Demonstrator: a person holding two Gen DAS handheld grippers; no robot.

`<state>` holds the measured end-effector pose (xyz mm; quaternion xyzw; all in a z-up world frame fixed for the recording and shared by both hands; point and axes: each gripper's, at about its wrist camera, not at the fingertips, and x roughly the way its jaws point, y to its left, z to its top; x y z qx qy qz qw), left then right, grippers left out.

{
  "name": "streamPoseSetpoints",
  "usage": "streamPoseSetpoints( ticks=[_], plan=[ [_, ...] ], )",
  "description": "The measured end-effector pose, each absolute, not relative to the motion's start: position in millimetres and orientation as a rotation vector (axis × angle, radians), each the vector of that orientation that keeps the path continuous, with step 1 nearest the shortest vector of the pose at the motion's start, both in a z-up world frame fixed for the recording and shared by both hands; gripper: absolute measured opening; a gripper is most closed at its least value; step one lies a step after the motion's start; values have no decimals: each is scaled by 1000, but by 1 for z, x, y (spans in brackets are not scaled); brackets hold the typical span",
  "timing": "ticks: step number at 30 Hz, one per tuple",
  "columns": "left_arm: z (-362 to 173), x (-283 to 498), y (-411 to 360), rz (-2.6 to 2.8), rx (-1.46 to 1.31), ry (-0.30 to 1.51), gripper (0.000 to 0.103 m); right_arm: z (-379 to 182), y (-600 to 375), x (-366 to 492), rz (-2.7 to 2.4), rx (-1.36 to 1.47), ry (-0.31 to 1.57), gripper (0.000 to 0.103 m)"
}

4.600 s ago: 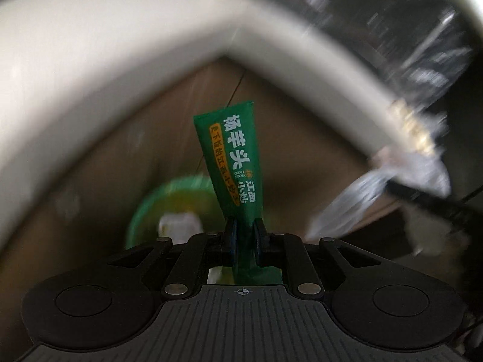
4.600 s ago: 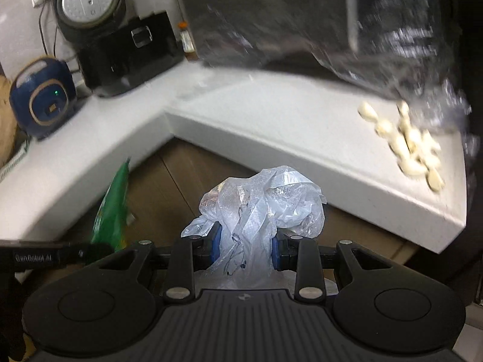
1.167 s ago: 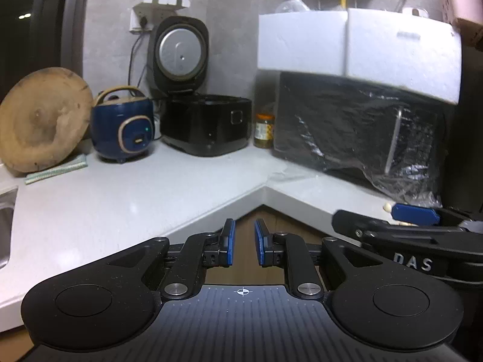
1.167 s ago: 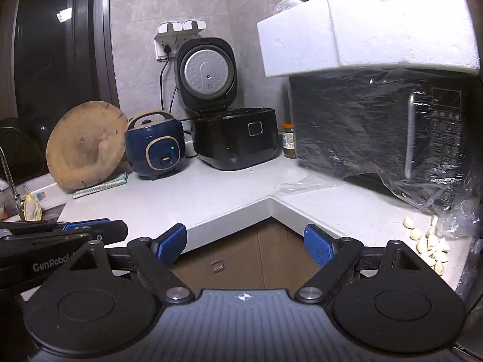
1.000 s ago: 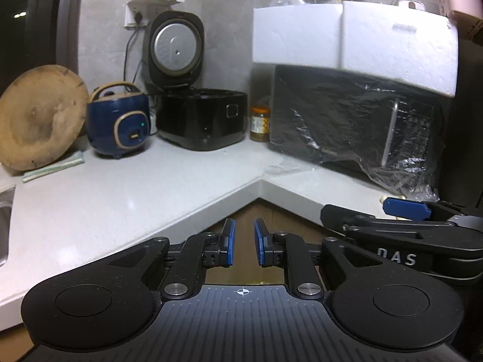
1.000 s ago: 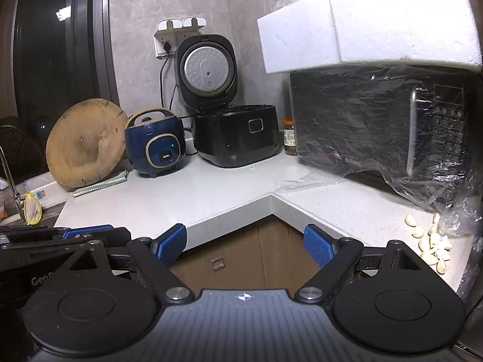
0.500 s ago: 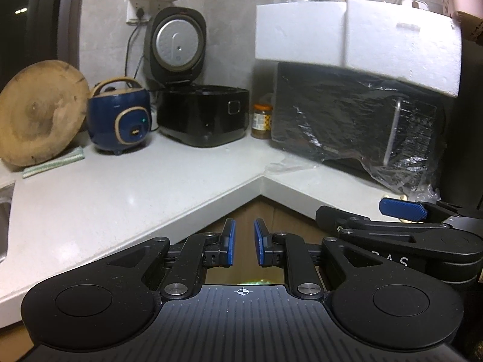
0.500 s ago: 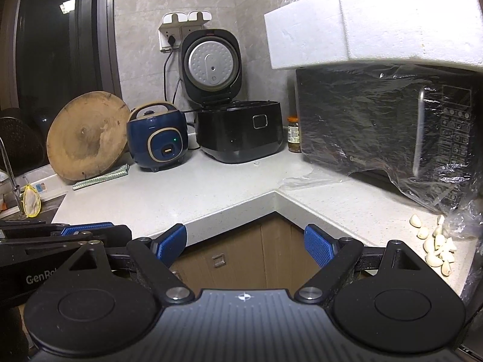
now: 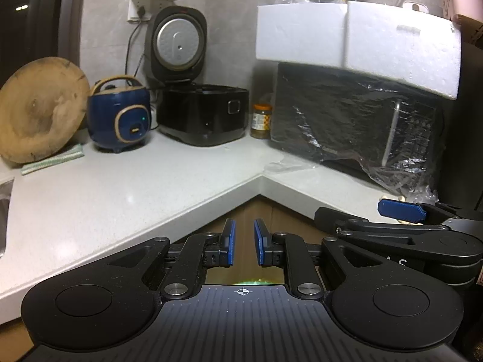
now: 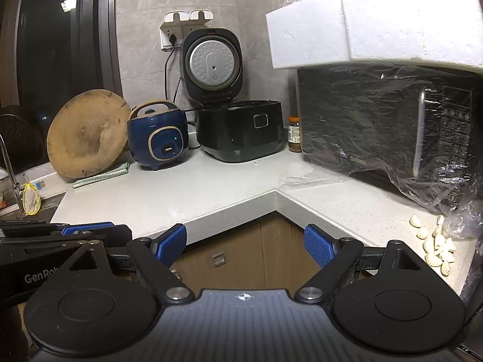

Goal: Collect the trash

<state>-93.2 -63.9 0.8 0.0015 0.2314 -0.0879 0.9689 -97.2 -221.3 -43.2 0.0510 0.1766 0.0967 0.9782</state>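
Both tongs hang in front of the inner corner of the white table (image 10: 187, 199), holding nothing. The left tongs (image 9: 243, 242) stand nearly pressed together, a narrow gap between the blue pads; the right tongs (image 10: 246, 244) are spread wide. No trash lies between either pair; only a sliver of something green (image 9: 253, 282) shows below the left tongs, too hidden to tell what. On the table stand a blue cooker (image 10: 158, 137), an open black cooker (image 10: 241, 129), a jar (image 10: 294, 134) and a plastic-wrapped microwave (image 10: 389, 132) under a foam box (image 10: 362, 21). Garlic cloves (image 10: 434, 247) lie at the right.
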Motion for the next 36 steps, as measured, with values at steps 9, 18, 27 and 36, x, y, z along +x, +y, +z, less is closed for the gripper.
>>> streamPoseSetpoints(
  ticks=[9,18,27,36],
  plan=[
    [1,-96,-61,-182,-2,462,18,-42,-221,-99,195,99,353,86],
    [1,-99,-59,-173,-9,455,18,-42,-219,-101,205,89,347,86],
    [-1,-93,-58,-157,-25,466,17,-41,-220,-96,217,83,344,86],
    [-12,-56,-32,-71,-145,559,17,-53,-226,-60,251,104,375,89]
  ],
)
